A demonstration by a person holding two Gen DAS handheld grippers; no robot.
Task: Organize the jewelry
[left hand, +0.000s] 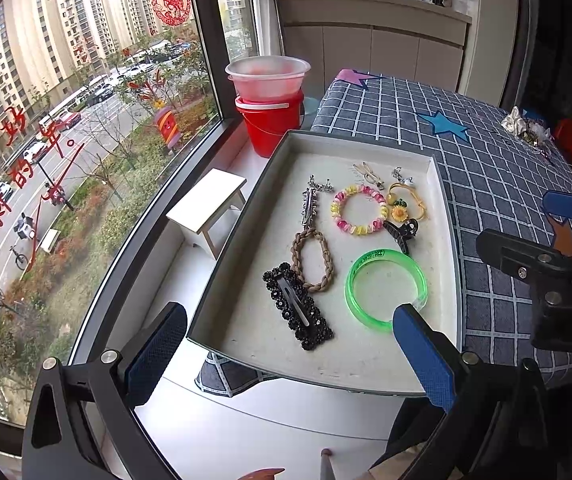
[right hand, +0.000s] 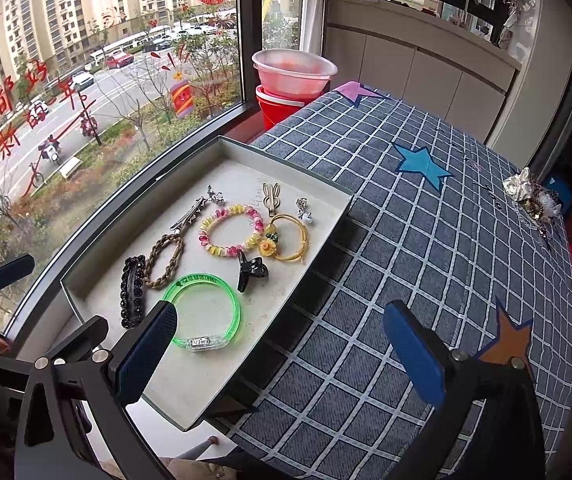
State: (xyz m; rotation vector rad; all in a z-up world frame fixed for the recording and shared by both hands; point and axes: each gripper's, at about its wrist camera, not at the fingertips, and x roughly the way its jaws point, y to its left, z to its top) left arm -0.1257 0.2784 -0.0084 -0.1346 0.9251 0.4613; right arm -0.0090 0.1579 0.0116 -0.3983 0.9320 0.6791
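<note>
A shallow grey tray (left hand: 443, 184) (right hand: 317, 248) lies on the table's left edge. In it are a green bangle (left hand: 385, 290) (right hand: 206, 312), a black beaded clip (left hand: 297, 306) (right hand: 132, 290), a braided tan loop (left hand: 311, 260) (right hand: 164, 256), a pink-yellow bracelet (left hand: 359, 210) (right hand: 232, 230), a black claw clip (left hand: 401, 232) (right hand: 250, 270), a yellow flower tie (left hand: 405, 200) (right hand: 286, 240) and a silver clip (left hand: 309, 204). My left gripper (left hand: 287, 354) hovers open over the tray's near end. My right gripper (right hand: 282, 354) stands open over the tray's right rim.
The table wears a blue checked cloth (right hand: 425, 240) with star patches. A heap of more jewelry (right hand: 529, 196) (left hand: 525, 128) lies at its far right. A red bucket (left hand: 270, 120) with a clear bowl, and a small white stool (left hand: 210, 208), stand by the window.
</note>
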